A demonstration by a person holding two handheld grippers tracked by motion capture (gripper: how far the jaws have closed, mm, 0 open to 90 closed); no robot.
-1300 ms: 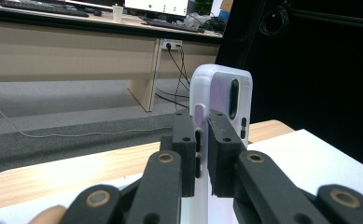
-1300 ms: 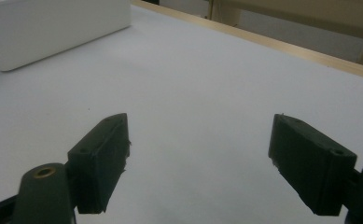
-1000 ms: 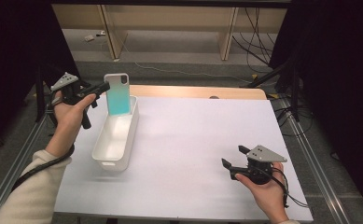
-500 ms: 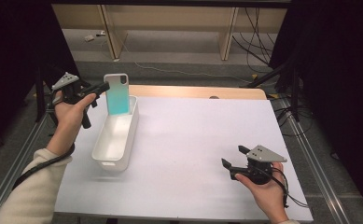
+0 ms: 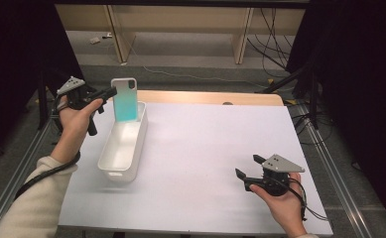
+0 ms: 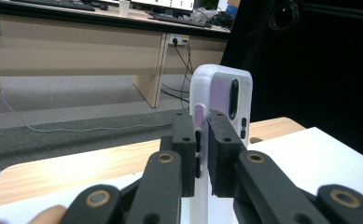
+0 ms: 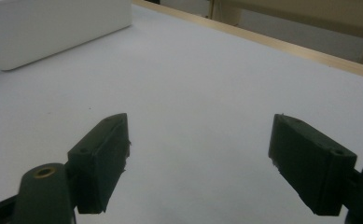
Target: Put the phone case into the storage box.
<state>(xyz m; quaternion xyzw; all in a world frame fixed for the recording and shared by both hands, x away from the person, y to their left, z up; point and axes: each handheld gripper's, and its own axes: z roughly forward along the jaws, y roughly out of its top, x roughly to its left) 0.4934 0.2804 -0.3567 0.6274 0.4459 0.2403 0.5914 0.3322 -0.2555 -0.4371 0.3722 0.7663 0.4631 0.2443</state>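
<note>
A phone case (image 5: 124,100) with a teal back and white rim stands upright over the far end of a long white bin (image 5: 107,162) at the table's left. My left gripper (image 5: 112,92) is shut on the case's edge; in the left gripper view its jaws pinch the case (image 6: 221,95) by its side, near the camera cutout. My right gripper (image 5: 247,172) rests low at the table's front right, open, with nothing between its fingers (image 7: 100,161). The bin's white wall (image 7: 53,28) shows far off in the right gripper view.
A white sheet (image 5: 205,148) covers the table, with a strip of bare wood (image 5: 205,96) along the far edge. Metal rails (image 5: 329,163) run down both sides. Desk legs and cables (image 5: 260,29) stand on the floor beyond.
</note>
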